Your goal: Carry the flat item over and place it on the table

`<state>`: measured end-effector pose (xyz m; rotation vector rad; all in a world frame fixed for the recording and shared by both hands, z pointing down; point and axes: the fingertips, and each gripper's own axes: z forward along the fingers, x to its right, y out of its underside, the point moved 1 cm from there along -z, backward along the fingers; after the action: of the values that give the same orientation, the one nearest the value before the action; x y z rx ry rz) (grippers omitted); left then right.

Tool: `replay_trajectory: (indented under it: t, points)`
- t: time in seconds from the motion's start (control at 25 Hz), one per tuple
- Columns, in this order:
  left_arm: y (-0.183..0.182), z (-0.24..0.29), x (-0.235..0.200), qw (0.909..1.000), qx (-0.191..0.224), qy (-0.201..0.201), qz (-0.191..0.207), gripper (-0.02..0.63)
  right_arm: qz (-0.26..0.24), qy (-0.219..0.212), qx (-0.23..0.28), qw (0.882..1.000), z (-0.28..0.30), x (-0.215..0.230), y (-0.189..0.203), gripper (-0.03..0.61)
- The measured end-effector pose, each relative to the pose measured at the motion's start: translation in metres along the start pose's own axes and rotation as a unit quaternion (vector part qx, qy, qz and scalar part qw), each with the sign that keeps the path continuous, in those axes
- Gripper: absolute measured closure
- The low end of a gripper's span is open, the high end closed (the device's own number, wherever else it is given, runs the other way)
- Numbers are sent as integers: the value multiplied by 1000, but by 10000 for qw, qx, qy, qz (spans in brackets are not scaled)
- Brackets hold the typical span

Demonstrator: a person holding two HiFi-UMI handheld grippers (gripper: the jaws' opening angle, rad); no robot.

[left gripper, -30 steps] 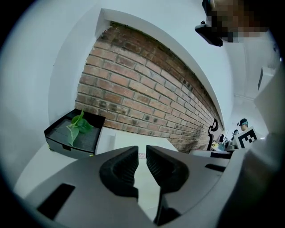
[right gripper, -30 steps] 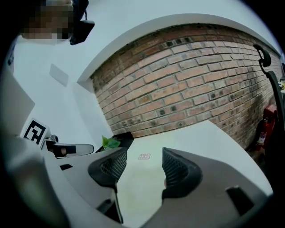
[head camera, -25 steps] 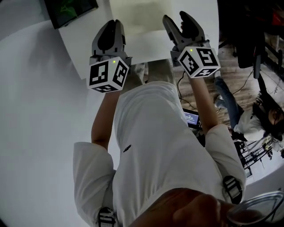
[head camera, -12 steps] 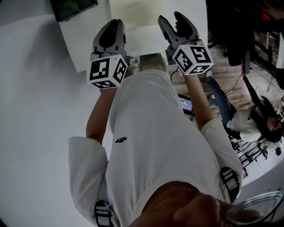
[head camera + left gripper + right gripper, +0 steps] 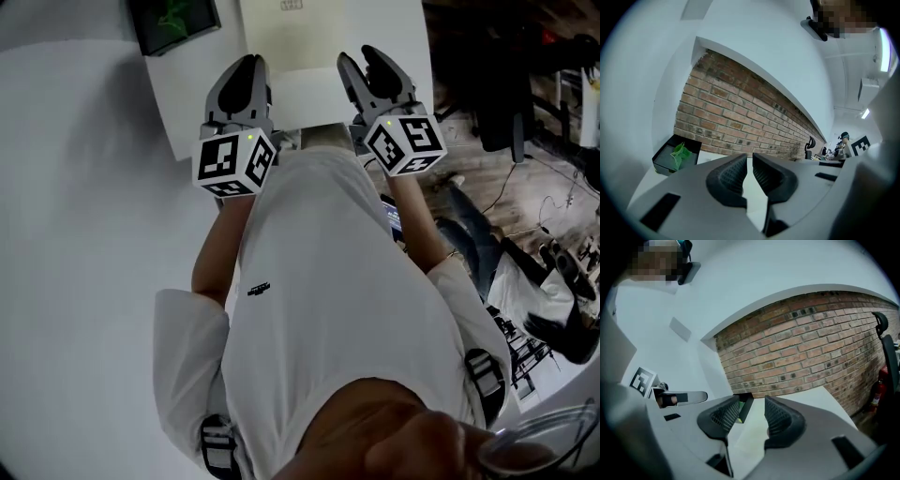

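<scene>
A pale cream flat sheet [image 5: 292, 36] lies on the white table [image 5: 192, 103] in front of me, at the top of the head view. My left gripper [image 5: 247, 64] hovers over the table's near edge, just below the sheet, with its jaws shut and nothing held; in the left gripper view [image 5: 749, 160] only a thin slit shows between the pads. To its right, my right gripper [image 5: 362, 56] is also above the near edge. Its jaws are closing but stand apart, and between them [image 5: 752, 405] I see only the sheet's surface [image 5: 752, 432] beyond.
A black tray with a green leaf [image 5: 173, 21] sits at the table's far left corner [image 5: 675, 154]. A brick wall [image 5: 740, 112] runs behind the table. Right of me are a wooden floor with cables, a dark chair [image 5: 506, 103] and a lit screen [image 5: 389, 216].
Both grippers have come a little further over the table's near edge. The right jaws have narrowed from wide apart. The left jaws have drawn fully together.
</scene>
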<state>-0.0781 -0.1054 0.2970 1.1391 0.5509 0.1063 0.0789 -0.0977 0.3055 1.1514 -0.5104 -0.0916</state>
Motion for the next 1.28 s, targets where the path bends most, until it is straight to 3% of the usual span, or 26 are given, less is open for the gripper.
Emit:
replay_trajectory:
  t: [0.16, 0.4, 0.52, 0.76, 1.28]
  points:
    - [-11, -13, 9, 9999, 69, 131, -38, 565, 17, 6, 109, 9999, -18, -11, -14, 422]
    - [-23, -29, 28, 9985, 144, 484, 229, 566, 166, -17, 145, 9998, -32, -20, -18, 531]
    - [-24, -39, 31, 9980, 238, 539, 212, 566, 337, -265, 206, 9989, -32, -28, -17, 535]
    - [-11, -53, 41, 9974, 221, 671, 124, 566, -282, -413, 58, 9987, -53, -43, -15, 537]
    - [-10, -65, 33, 9973, 242, 678, 173, 568, -97, -460, 191, 9987, -55, -69, -4, 537]
